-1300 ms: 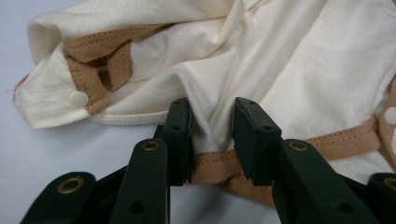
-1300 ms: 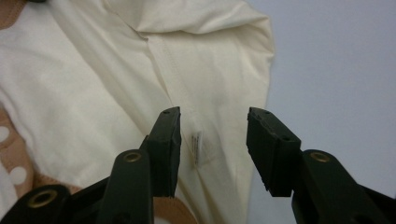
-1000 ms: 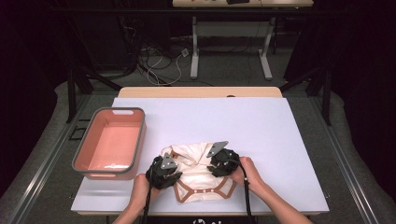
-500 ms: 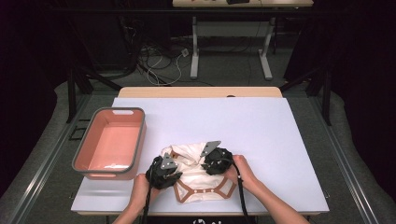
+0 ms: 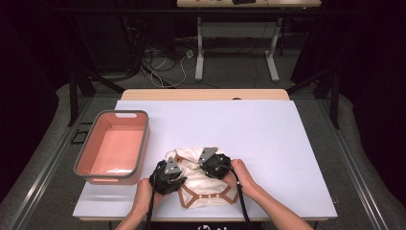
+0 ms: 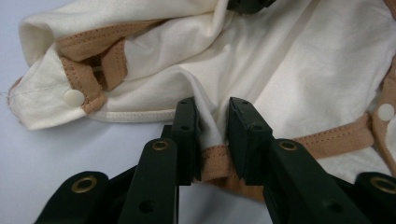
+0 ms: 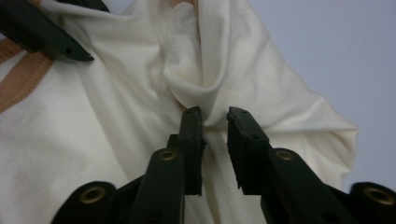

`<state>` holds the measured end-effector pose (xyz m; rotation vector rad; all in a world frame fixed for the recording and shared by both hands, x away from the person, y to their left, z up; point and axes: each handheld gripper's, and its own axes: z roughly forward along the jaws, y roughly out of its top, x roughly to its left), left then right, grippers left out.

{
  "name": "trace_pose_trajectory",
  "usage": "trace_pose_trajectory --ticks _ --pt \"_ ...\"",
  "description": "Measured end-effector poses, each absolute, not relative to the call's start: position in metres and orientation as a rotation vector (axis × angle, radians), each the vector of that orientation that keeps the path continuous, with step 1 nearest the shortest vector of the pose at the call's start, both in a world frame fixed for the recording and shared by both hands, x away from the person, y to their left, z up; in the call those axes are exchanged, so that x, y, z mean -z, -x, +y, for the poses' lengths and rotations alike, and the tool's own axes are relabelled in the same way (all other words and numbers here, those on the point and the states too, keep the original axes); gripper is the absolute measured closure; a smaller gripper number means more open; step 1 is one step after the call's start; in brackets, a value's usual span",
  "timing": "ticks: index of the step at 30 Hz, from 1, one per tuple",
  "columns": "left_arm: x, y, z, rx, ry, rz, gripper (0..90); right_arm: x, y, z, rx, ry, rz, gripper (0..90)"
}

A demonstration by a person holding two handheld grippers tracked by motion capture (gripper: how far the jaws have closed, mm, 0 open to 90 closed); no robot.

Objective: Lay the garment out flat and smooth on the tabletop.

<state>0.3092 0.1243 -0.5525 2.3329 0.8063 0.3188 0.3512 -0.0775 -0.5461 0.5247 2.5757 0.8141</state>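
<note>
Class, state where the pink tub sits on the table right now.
In the high view, the pink tub sits at the table's left edge, just left of the cream garment both tools work on.

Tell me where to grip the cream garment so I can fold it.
Grip the garment at its tan-trimmed edge, coming in low from the near side. The trim is a thick, stitched hem lying raised off the table, so fingers can straddle it; the loose middle would only bunch.

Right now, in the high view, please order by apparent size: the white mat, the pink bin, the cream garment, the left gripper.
1. White mat
2. Pink bin
3. Cream garment
4. Left gripper
</note>
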Motion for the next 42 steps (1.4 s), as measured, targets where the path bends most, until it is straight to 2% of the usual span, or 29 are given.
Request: trace_pose_trajectory --ticks 4,20,23,24,25,34,38,42 --pt "0.553 -0.309 0.124 -0.322 -2.334 0.8 73.7 0.546 -0.354 -0.077 -0.844 -0.559 2.55 87.4" --pt "0.553 -0.309 0.125 -0.323 -2.334 0.793 73.4 0.543 -0.382 -0.075 -0.848 -0.734 2.473 87.4" --pt "0.553 -0.309 0.125 -0.321 -2.333 0.791 73.1 0.545 -0.384 -0.077 -0.839 -0.762 2.498 83.2" --pt "0.553 -0.309 0.126 -0.321 -2.332 0.791 73.1 0.545 -0.381 -0.08 -0.843 -0.754 2.51 76.7" --pt "0.553 -0.309 0.126 -0.321 -2.332 0.791 73.1 0.544 -0.379 -0.081 -0.855 -0.759 2.516 74.0" --pt "0.553 -0.309 0.125 -0.325 -2.335 0.795 72.1 0.542 -0.361 -0.095 -0.864 -0.681 2.614 58.5" --pt "0.553 -0.309 0.125 -0.325 -2.336 0.796 71.6 0.544 -0.36 -0.097 -0.851 -0.677 2.61 63.0" --pt "0.553 -0.309 0.125 -0.322 -2.336 0.792 72.1 0.549 -0.361 -0.096 -0.839 -0.665 2.614 77.5"
